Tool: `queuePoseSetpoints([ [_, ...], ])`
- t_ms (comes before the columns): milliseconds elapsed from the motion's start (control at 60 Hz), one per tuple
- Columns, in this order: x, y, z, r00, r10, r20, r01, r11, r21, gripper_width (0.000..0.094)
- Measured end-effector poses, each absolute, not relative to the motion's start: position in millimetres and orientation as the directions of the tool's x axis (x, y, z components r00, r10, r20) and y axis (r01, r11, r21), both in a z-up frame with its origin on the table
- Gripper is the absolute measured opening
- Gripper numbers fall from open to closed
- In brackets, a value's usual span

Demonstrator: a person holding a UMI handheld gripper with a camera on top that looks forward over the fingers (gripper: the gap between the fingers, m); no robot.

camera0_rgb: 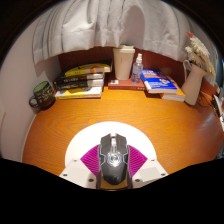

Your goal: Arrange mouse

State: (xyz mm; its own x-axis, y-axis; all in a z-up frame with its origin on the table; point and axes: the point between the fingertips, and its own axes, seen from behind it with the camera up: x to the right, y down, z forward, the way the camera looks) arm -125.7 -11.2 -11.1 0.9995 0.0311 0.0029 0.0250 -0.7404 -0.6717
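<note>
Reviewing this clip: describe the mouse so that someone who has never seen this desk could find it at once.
Start at the wooden desk, with books stacked along its back edge under the curtain. Come toward its near side, where a round white mat lies. The mouse sits there between the gripper fingers: dark, glossy, rounded, the only such thing on the desk's near side.

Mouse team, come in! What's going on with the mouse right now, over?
Gripper shut on the black mouse, pink pads at both its sides. Mouse over the white round mat on the wooden desk. Nothing in the way ahead; books far back.
</note>
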Motion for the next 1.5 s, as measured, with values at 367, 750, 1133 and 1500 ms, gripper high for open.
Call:
queuePoseSetpoints([
  [367, -109.5, -22.3, 17.1, 1.0, 0.008, -0.009, 0.0, -0.739, -0.674, 0.0872],
  [750, -63.0, -123.5, 163.9, 0.998, 0.06, -0.028, 0.015, -0.62, -0.784, 0.0855],
  [1133, -20.9, -231.1, 189.8, 0.996, 0.086, 0.0, 0.049, -0.561, -0.826, 0.0852],
  [1500, -1.0, -261.9, 202.5, 0.996, 0.086, -0.032, 0.019, -0.535, -0.845, 0.0852],
])
